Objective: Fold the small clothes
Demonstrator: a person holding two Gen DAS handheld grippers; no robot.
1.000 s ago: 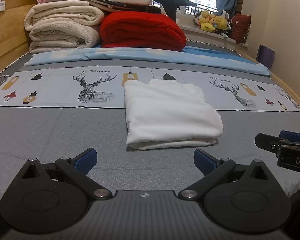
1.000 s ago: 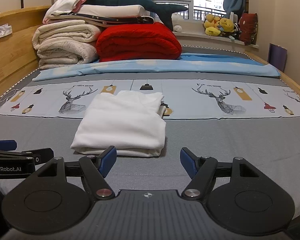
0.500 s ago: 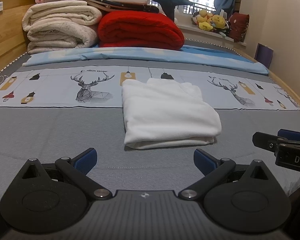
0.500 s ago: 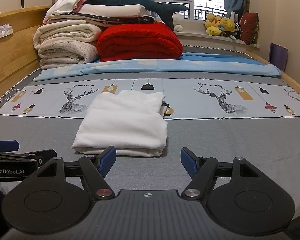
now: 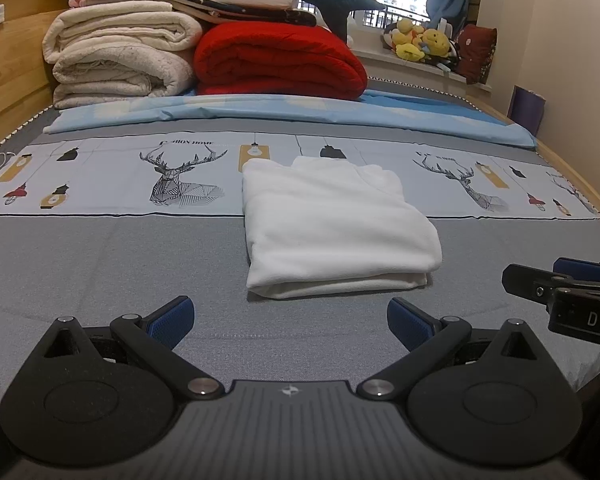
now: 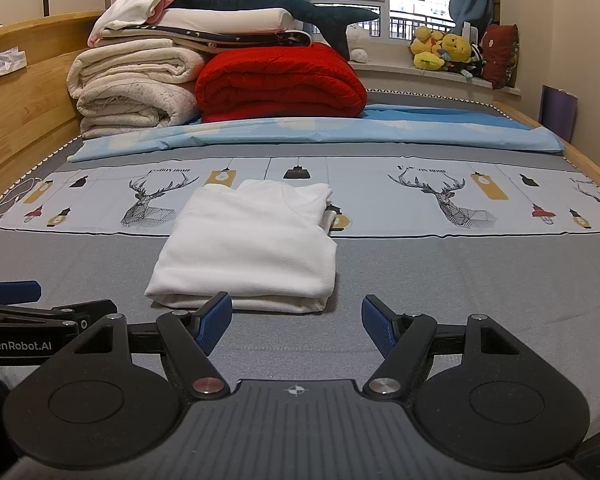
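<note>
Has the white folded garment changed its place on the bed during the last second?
No. The white folded garment lies across the same printed border line, just right of the deer print, as before.

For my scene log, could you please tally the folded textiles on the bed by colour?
White: 1, the folded garment lying in front.
Red: 1, the folded blanket at the back.
Cream: 2, the blankets stacked beside the red one.
Total: 4, leaving out the mixed heap on top, which I cannot separate.
</note>
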